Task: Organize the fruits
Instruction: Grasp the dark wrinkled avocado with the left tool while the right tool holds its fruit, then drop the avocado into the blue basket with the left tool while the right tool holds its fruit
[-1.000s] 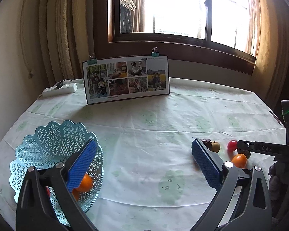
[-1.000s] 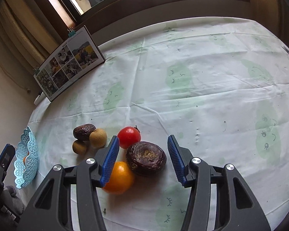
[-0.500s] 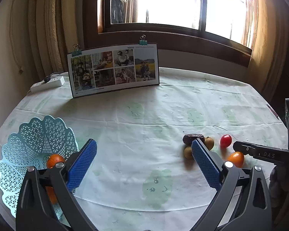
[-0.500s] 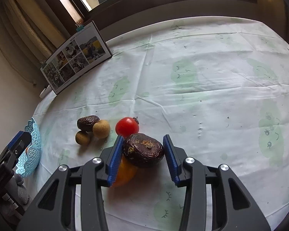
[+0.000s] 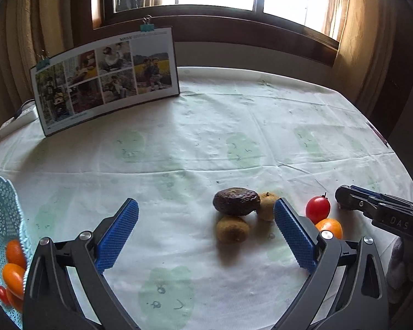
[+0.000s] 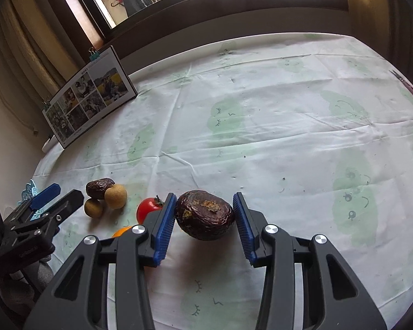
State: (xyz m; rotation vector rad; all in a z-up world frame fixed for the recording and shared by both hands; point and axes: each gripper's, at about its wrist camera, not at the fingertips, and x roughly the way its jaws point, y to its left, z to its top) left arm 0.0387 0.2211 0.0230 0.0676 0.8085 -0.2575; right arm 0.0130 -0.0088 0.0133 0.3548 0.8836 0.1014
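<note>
My right gripper [image 6: 204, 201] is shut on a large dark wrinkled fruit [image 6: 205, 216], which hangs just above the tablecloth. Left of it lie a red tomato [image 6: 146, 209], an orange fruit [image 6: 121, 231], a smaller dark fruit [image 6: 98, 187] and two tan round fruits [image 6: 116, 192]. My left gripper [image 5: 206, 208] is open and low over the table, with the smaller dark fruit [image 5: 235, 201] and the tan fruits [image 5: 232, 228] between its pads. The tomato [image 5: 318, 209] and orange fruit [image 5: 329, 227] sit just outside its right pad. A light blue lace basket [image 5: 1, 214] at far left holds several orange and red fruits.
A photo board [image 5: 104, 78] stands clipped upright at the back left, with a white power strip [image 5: 16, 119] beside it. A pen [image 6: 409, 89] lies near the table's right edge. The round table [image 5: 234, 137] ends at a window wall and curtains.
My left gripper swung right, away from the basket, and now straddles the small fruit group. My right gripper closed on the large dark fruit and raised it slightly.
</note>
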